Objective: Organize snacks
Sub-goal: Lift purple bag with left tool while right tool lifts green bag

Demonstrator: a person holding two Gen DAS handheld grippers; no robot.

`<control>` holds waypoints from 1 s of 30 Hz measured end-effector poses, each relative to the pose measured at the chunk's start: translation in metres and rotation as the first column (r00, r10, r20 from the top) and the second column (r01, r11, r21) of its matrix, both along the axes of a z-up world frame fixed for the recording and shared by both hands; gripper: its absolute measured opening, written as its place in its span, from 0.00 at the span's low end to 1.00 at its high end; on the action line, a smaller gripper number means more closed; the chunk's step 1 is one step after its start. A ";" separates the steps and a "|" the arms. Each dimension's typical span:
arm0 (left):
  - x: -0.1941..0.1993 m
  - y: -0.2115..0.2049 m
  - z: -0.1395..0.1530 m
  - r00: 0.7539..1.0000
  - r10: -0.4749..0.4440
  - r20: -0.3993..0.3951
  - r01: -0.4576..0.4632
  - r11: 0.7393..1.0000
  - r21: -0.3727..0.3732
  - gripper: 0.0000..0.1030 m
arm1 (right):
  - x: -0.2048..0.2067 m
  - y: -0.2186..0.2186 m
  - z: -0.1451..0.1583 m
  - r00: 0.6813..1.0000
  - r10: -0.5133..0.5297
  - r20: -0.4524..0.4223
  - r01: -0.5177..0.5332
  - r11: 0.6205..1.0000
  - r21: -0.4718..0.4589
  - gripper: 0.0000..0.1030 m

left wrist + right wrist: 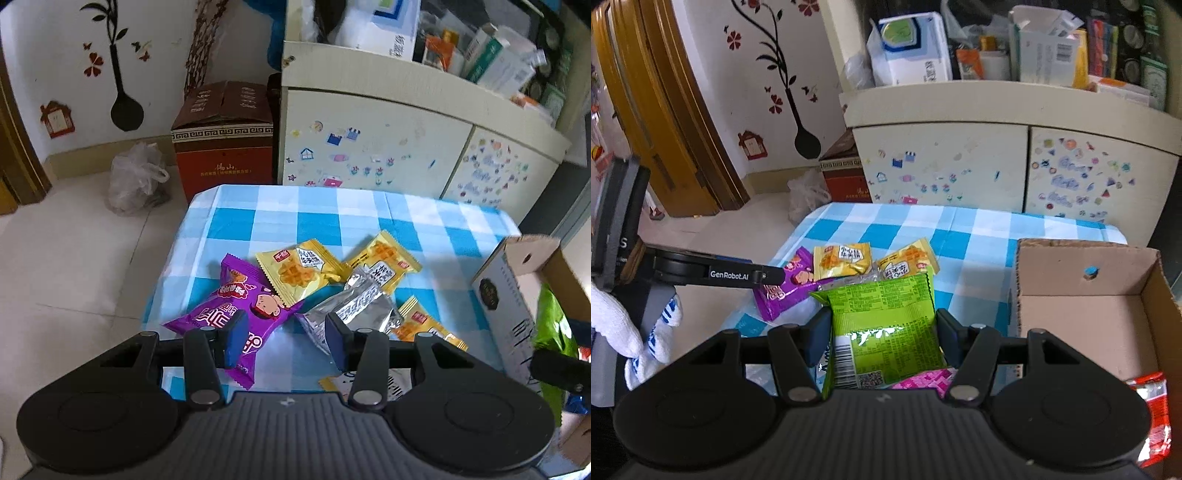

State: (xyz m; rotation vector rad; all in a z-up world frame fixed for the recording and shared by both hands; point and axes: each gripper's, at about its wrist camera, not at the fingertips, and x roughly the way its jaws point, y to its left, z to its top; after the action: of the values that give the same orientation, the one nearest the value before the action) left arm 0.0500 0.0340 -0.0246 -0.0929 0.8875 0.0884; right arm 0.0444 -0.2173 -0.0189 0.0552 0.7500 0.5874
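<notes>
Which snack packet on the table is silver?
The silver foil packet, lying just ahead of the open left gripper. The purple packet lies beside it; the others nearby are yellow.

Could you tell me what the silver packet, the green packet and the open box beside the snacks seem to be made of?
Silver packet: likely metallised foil film; it is crinkled and mirrors light.
Green packet: probably glossy printed plastic film, with bright glare patches; the right gripper is shut on it.
Open box: corrugated cardboard, matte brown inside, with fluting visible along its cut edge.
</notes>
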 end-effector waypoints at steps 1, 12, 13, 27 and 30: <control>0.000 0.001 0.002 1.000 0.002 0.004 -0.002 1.000 -0.004 0.49 | -0.001 -0.004 0.002 1.000 -0.001 -0.001 0.001 1.000 0.007 0.59; 0.025 0.027 -0.022 0.999 0.027 -0.034 -0.027 1.000 -0.009 0.73 | 0.006 -0.027 0.006 0.999 -0.035 -0.036 0.037 0.999 0.033 0.59; 0.030 0.026 -0.030 0.998 0.001 -0.057 0.001 1.000 0.023 0.74 | 0.007 -0.028 0.006 0.999 -0.040 -0.037 0.041 0.999 0.034 0.59; 0.054 0.023 -0.083 0.979 -0.130 -0.158 0.157 0.973 0.172 0.93 | 0.014 -0.026 -0.001 0.996 -0.048 -0.069 0.051 0.998 0.043 0.59; 0.057 0.022 -0.091 0.980 -0.131 -0.153 0.157 0.973 0.169 1.00 | 0.015 -0.024 -0.002 0.996 -0.047 -0.075 0.050 0.998 0.038 0.59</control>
State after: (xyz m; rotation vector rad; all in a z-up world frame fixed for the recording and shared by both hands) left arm 0.1073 0.0559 -0.1151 0.1490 1.0207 0.0396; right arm 0.0591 -0.2415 -0.0213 0.1321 0.8066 0.5561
